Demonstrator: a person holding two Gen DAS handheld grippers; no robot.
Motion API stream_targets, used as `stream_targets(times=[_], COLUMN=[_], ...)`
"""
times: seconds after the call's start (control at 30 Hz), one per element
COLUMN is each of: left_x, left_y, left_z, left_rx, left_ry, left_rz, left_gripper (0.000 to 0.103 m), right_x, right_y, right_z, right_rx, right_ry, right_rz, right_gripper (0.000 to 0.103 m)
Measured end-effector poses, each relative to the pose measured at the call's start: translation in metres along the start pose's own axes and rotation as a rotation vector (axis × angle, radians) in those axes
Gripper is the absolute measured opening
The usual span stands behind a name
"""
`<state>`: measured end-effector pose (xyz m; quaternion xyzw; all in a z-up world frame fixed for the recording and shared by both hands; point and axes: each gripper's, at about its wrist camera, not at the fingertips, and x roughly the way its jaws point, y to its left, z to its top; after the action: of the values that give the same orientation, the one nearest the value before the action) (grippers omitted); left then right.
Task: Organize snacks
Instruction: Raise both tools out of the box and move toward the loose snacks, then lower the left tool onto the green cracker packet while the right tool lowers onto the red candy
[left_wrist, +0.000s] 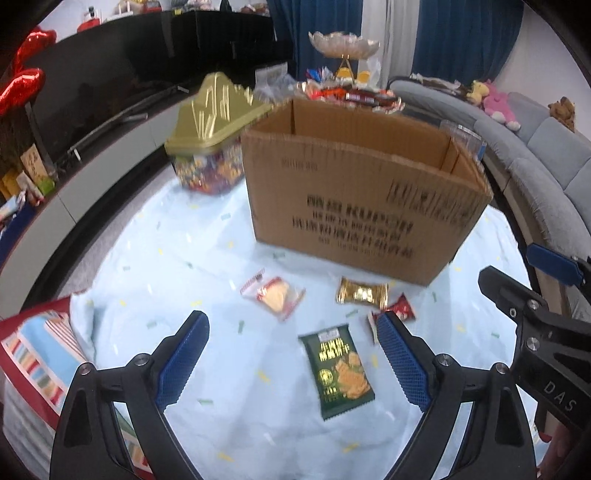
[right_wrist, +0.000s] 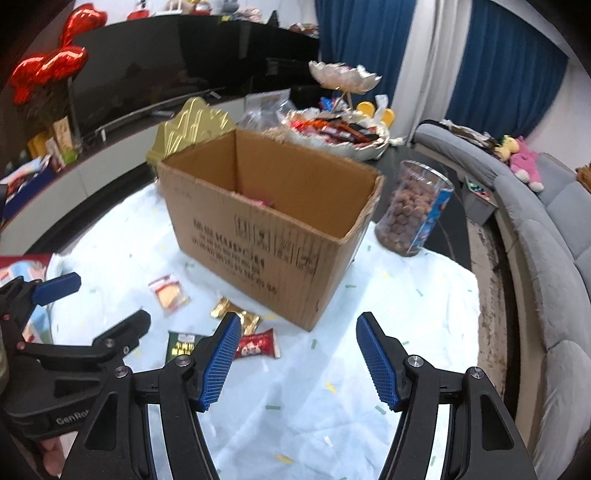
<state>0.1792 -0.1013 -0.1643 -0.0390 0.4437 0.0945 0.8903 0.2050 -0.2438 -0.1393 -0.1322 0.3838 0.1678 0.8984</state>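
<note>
You are holding the left gripper (left_wrist: 291, 341) wide apart and empty above the bench (left_wrist: 207, 258). The green snack packet (left_wrist: 337, 370) is lying flat between its fingers, untouched, at about six o'clock from the cardboard box (left_wrist: 354, 192). The right gripper (right_wrist: 297, 345) is also standing open with nothing in it, over bare cloth at five o'clock from the box.

Three more snacks are lying loose near the box's front face: a clear-wrapped biscuit (left_wrist: 275, 297) at seven o'clock, a gold-wrapped sweet (left_wrist: 362, 292) just before the box, and a red-wrapped sweet (right_wrist: 257, 344) beside it.

All of these are looking light, thin and crinkly; their film is probably slippery, and the biscuit is likely brittle. You are best pinching the green packet across its narrow width near the middle, gently.
</note>
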Motion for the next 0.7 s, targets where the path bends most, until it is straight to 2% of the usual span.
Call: stream_targets(times=[0.4,0.7], left_x=[0.036,0.06], left_y=[-0.003,-0.02], left_z=[-0.018,-0.033], left_rx=[-0.082,-0.088], left_ry=[0.113,0.19], left_rz=[0.004,0.02], left_gripper=[0.093,0.093], right_x=[0.041,0.071], right_y=[-0.001,-0.015], right_z=[-0.019,-0.019], right_rx=[-0.07,-0.034], right_ry=[0.086,0.181], right_rz=[0.075,0.183], right_gripper=[0.066,0.066])
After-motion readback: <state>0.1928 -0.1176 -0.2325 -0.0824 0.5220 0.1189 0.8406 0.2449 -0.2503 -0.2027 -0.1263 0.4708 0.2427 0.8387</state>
